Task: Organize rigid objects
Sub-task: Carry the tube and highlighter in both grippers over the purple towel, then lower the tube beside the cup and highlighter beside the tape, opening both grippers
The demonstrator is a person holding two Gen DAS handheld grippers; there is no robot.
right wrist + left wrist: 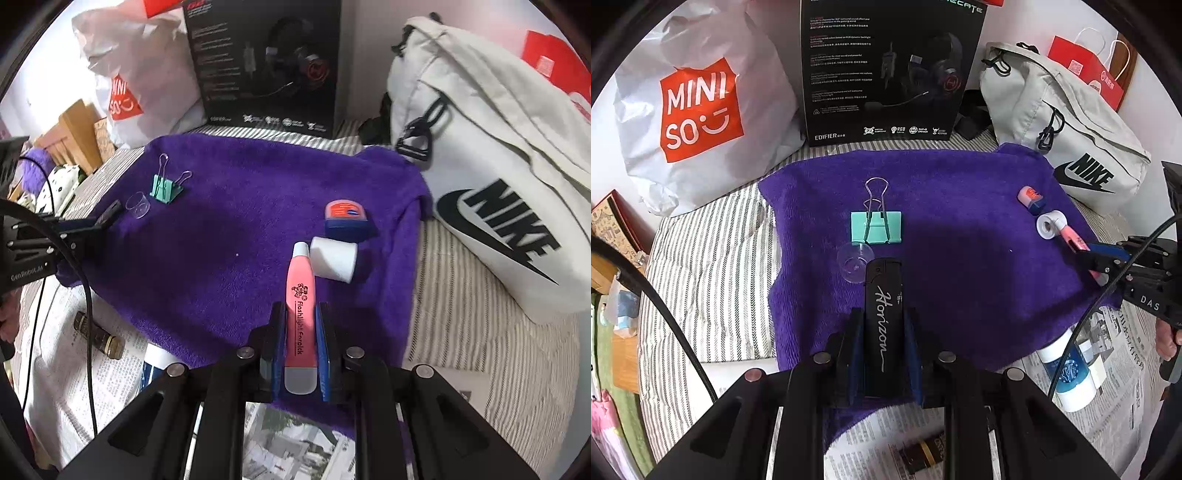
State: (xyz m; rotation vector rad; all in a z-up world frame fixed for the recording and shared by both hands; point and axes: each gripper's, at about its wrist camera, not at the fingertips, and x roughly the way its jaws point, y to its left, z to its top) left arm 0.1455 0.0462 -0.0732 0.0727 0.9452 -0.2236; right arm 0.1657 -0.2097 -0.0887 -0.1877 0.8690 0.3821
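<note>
A purple towel [960,221] [240,221] lies on a striped sheet. My left gripper [884,314] is shut on a black lighter [882,325] marked "Horizon". Its tip hangs just short of a clear little cup [855,264] [138,205] and a green binder clip [876,230] [164,190]. My right gripper [301,310] is shut on a pink flashlight earpick [301,295] [1075,238]. The earpick's white tip is beside a white tape roll [334,262] [1049,225], near a small red-and-blue tin [345,218] [1030,199]. The left gripper [110,212] shows at the left edge of the right wrist view.
Behind the towel stand a white Miniso bag [694,110], a black headset box [886,74], a grey Nike bag [1071,129] and a red paper bag [1086,70]. On newspaper [62,369] at the near side lie a blue-and-white tube [1067,373] and a small brown-and-gold object [98,336].
</note>
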